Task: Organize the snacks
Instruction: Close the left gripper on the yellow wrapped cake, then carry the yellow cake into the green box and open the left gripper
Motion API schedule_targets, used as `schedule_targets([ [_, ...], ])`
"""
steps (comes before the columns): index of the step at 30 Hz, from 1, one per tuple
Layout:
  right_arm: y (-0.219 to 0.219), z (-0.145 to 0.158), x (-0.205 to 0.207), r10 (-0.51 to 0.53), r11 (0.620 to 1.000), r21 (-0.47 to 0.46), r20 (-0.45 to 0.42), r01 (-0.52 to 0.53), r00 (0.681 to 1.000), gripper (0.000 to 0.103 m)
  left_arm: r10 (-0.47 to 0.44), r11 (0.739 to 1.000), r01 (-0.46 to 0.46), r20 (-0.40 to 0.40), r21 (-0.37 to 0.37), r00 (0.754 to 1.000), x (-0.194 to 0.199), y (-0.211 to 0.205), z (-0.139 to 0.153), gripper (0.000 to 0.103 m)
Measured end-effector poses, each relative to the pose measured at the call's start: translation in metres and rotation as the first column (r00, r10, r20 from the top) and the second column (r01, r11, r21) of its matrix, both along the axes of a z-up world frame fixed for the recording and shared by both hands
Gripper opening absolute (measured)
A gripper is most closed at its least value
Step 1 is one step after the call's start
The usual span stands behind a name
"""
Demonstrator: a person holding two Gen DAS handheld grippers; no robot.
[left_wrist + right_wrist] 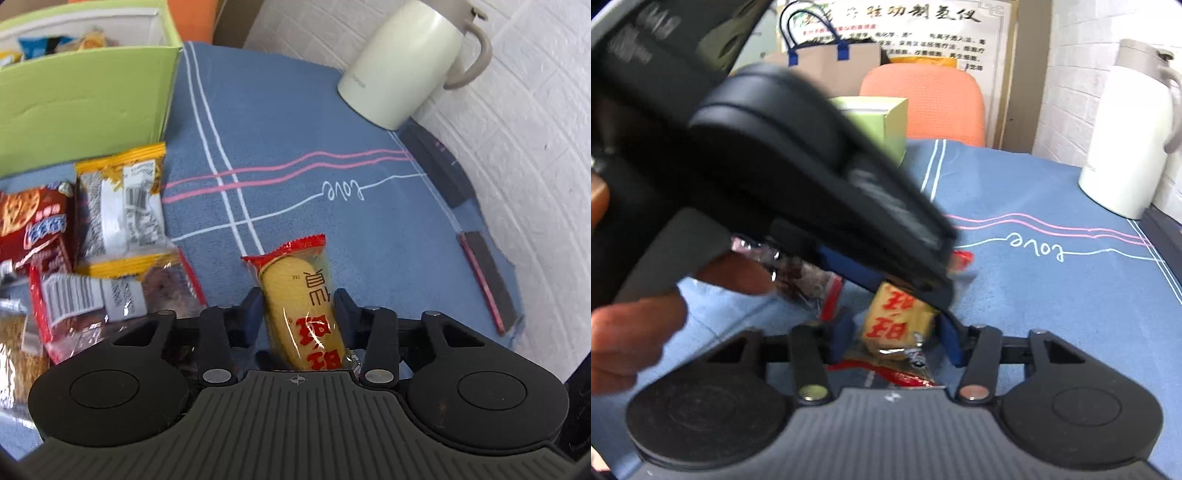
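A yellow cracker pack [301,299] with red ends and red characters lies on the blue cloth. My left gripper [297,306] is shut on it, one blue pad on each side. In the right wrist view the same pack [895,321] sits between the blue pads of my right gripper [897,332], which look closed against its near end. The left gripper's black body [798,177] crosses above it, blurred. Several other snack packs [110,206] lie at left, in front of a green box [85,96] holding snacks.
A cream thermos jug [410,62] stands at the far right by the white wall. The blue cloth [314,147] ends at the table's right edge. An orange chair [923,103] and a paper bag [827,59] stand behind the table.
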State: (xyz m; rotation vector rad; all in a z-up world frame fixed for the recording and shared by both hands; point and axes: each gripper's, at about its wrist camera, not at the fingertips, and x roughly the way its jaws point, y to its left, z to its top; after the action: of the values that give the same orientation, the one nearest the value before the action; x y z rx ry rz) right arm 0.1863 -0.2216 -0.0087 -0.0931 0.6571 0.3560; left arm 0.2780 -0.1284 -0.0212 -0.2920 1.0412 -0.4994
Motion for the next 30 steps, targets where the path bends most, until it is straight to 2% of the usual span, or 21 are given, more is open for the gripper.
schedule_targets([
  [2,0.006,0.014,-0.004,0.006,1.0,-0.011,0.04,-0.005,0.999,0.051,0.021,0.998,-0.02,0.013,-0.054,1.0,-0.003,0.012,0.01,0.02],
  [7,0.035,0.042,0.012,0.047,0.998,-0.043,0.122,-0.042,0.991,0.052,0.086,0.993,-0.079,0.084,-0.091,0.993,0.002,0.039,0.042,0.02],
  [10,0.06,0.057,0.032,0.097,0.995,-0.046,0.164,-0.09,0.982,0.052,0.157,0.98,-0.143,0.094,-0.141,0.983,0.01,0.072,0.056,0.02],
  [13,0.088,0.071,0.065,0.155,0.988,-0.058,0.2,-0.146,0.967,0.052,0.225,0.967,-0.206,0.12,-0.153,0.967,0.032,0.105,0.073,0.02],
  [15,0.106,0.08,0.09,0.187,0.982,-0.053,0.215,-0.18,0.959,0.056,0.258,0.961,-0.237,0.153,-0.142,0.954,0.05,0.122,0.086,0.02],
  [21,0.158,0.095,0.171,0.28,0.96,-0.034,0.214,-0.279,0.936,0.056,0.351,0.936,-0.339,0.196,-0.095,0.916,0.11,0.179,0.108,0.02],
  [26,0.206,0.085,0.223,0.352,0.932,0.034,0.148,-0.36,0.924,0.056,0.404,0.912,-0.41,0.197,-0.011,0.893,0.139,0.224,0.101,0.02],
  [29,0.224,0.074,0.237,0.391,0.912,0.101,0.084,-0.398,0.917,0.063,0.429,0.898,-0.439,0.177,0.021,0.886,0.154,0.246,0.088,0.024],
  [30,0.226,0.076,0.237,0.382,0.916,0.101,0.086,-0.389,0.92,0.058,0.424,0.899,-0.436,0.181,0.029,0.887,0.158,0.251,0.084,0.027],
])
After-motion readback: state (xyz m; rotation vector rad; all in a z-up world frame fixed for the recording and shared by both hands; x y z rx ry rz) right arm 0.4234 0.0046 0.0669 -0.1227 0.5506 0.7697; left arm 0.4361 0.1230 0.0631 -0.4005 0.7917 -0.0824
